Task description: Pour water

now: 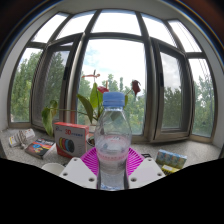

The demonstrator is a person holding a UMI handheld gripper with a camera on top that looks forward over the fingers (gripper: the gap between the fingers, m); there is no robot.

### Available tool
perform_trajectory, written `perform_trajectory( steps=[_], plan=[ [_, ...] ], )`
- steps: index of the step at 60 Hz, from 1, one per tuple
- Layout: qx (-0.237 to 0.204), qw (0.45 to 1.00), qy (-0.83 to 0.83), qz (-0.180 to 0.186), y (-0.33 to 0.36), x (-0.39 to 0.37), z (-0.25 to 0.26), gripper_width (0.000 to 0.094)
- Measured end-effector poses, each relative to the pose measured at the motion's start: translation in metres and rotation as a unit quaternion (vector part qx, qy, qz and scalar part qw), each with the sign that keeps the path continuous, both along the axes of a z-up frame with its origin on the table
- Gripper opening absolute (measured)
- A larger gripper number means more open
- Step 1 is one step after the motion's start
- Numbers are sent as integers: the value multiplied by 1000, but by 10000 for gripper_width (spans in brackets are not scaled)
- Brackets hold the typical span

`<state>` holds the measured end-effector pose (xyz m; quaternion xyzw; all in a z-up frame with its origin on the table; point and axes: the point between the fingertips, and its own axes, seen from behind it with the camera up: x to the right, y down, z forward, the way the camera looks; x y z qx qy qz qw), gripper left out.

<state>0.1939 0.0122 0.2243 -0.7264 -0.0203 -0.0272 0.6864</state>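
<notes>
My claw (112,168) is closed on a water bottle (113,138), both fingers pressing its sides, the pink pads (93,160) showing on either side of it. The bottle is clear, ribbed plastic with a pale blue screw cap (114,99), a rounded shoulder and a slim round body; light from the window passes straight through it. It stands upright, its long axis vertical, cap pointing up. Its base is cut off below my fingers, and I cannot make out the water level inside.

Just behind it on the sill (150,152) sits a white and red box (71,139), with leafy green plants (88,103) rising beyond, one carrying a dark red flower (136,87). Some printed packets (171,159) lie to one side; their lettering is too small to read. Behind everything curves a bay window (160,60) with pale frames, trees and bright sky outside.
</notes>
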Motion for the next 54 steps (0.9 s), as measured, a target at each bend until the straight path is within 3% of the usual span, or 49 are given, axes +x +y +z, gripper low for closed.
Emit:
perform_trajectory(
  steps=[16,17,22,32,34,37,39,54],
  plan=[
    [-103,994,36,7,-4,-4,-150,305],
    [-63,998,31,7,0,-6,-131,303],
    [-50,999,18,-2,-2,-4,-137,319],
    [-87,995,41,-10,-3,0,-143,539],
    [-110,993,38,-11,-8,-2,-147,642],
    [-129,991,33,-8,-16,-4,-150,871],
    [-137,990,28,-11,-19,-1,-151,838],
    [-180,981,19,-69,-107,0,-124,857]
  ],
)
